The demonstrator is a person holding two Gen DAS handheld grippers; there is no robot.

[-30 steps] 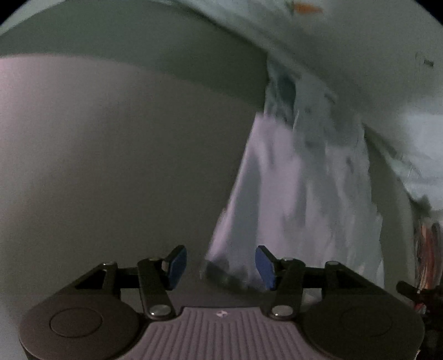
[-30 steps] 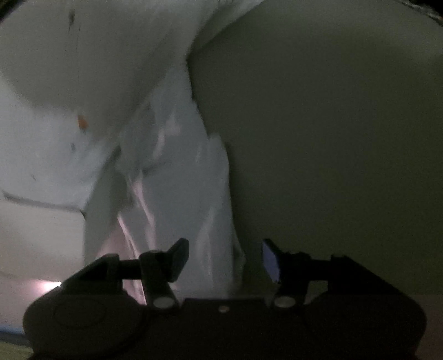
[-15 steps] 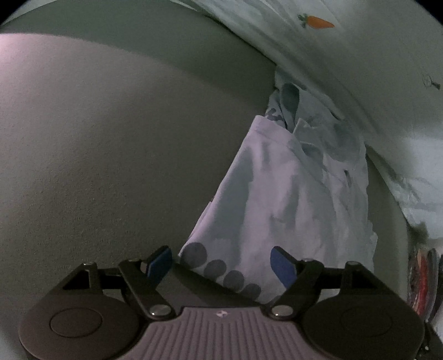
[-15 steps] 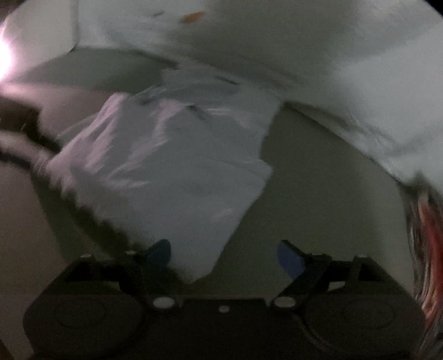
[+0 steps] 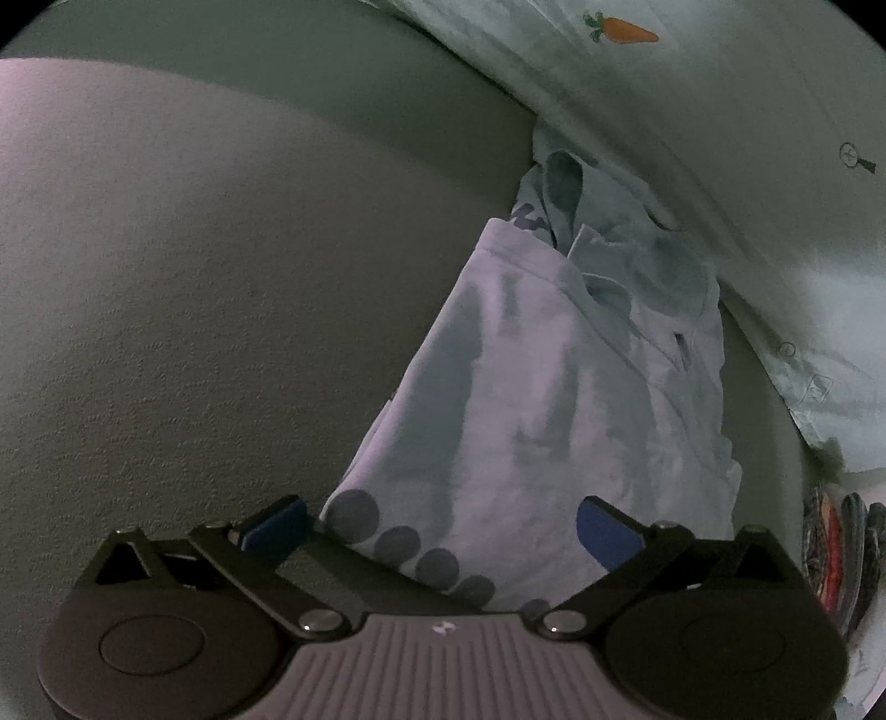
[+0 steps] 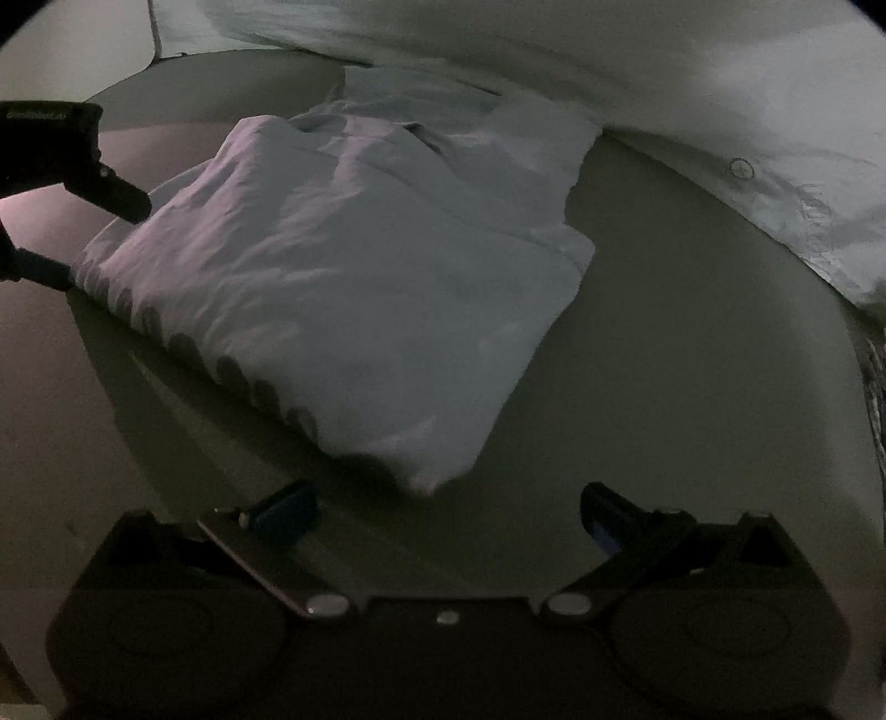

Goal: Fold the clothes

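A pale folded shirt [image 5: 542,399] with a row of dark dots along its near hem lies on a grey surface [image 5: 194,310]. It also shows in the right wrist view [image 6: 354,266]. My left gripper [image 5: 440,523] is open and empty, its blue pads on either side of the dotted hem. My right gripper [image 6: 448,512] is open and empty, just short of the shirt's near corner. The left gripper's black body [image 6: 61,160] shows at the shirt's left edge in the right wrist view.
A pale sheet with a carrot print [image 5: 620,30] is bunched along the far side; it also shows in the right wrist view [image 6: 692,83]. Colourful items [image 5: 836,548] lie at the right edge. Bare grey surface lies to the left and right of the shirt.
Both grippers have opened wide and let go of the shirt. The shirt has dropped flat onto the surface, and the right gripper has pulled back from it.
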